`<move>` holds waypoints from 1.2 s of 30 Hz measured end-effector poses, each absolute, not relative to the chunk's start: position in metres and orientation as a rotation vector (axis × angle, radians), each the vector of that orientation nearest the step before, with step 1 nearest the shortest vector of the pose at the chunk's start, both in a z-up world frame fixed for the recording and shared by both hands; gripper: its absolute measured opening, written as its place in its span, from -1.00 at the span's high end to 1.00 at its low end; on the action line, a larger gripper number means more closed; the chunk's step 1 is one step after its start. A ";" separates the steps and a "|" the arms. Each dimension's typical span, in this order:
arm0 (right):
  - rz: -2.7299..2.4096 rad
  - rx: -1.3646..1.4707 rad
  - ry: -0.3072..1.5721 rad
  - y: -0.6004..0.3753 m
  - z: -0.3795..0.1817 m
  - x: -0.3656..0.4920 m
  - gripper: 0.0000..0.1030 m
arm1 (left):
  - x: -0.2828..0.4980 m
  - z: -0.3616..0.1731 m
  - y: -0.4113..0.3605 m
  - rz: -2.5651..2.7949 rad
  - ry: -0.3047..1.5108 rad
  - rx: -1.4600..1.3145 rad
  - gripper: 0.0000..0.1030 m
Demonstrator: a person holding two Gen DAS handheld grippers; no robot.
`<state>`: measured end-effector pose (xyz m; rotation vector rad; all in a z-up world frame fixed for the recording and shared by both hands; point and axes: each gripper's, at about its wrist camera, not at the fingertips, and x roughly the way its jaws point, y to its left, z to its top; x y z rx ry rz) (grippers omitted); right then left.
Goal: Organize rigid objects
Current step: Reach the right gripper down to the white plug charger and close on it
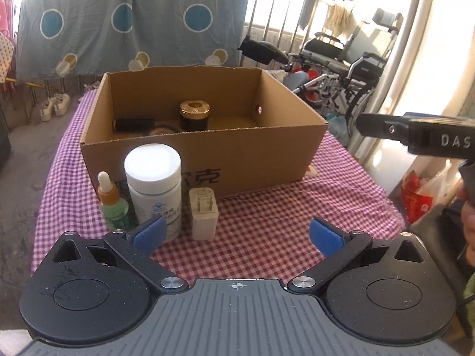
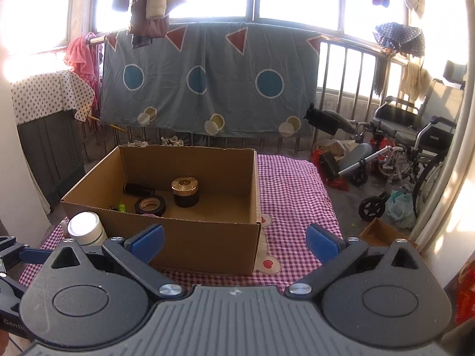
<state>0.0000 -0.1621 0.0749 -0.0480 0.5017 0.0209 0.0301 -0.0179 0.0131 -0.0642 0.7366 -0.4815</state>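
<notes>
- My left tongs (image 1: 237,234) stand wide open and hold nothing; they sit low over the checked table (image 1: 267,222), facing the three items that remain outside, presumably to line up the next pick.
- The white bottle (image 1: 153,184), dropper bottle (image 1: 112,204) and plug adapter (image 1: 204,213) stand upright in a row, just beside the near wall of the cardboard box (image 1: 237,160).
- My right tongs (image 2: 234,243) are likewise spread wide and empty, held back from the box's near corner, clear of the left's work.
- Inside the box: gold-lidded jar (image 2: 184,191), tape roll (image 2: 150,204), black cylinder (image 2: 139,189), grouped at one side, leaving floor free.
</notes>
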 end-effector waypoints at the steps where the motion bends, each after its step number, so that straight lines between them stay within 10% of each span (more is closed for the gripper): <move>1: 0.042 -0.040 0.501 -0.161 0.073 0.001 -1.00 | 0.030 0.012 -0.014 -0.505 0.739 -0.100 -1.00; 20: 0.333 0.430 0.719 -0.171 0.013 0.056 -0.98 | 0.031 -0.034 -0.042 -0.398 0.671 0.188 -0.89; 36: 0.445 0.650 0.930 -0.154 -0.048 0.116 -0.17 | 0.058 -0.052 -0.044 -0.353 0.710 0.185 -0.04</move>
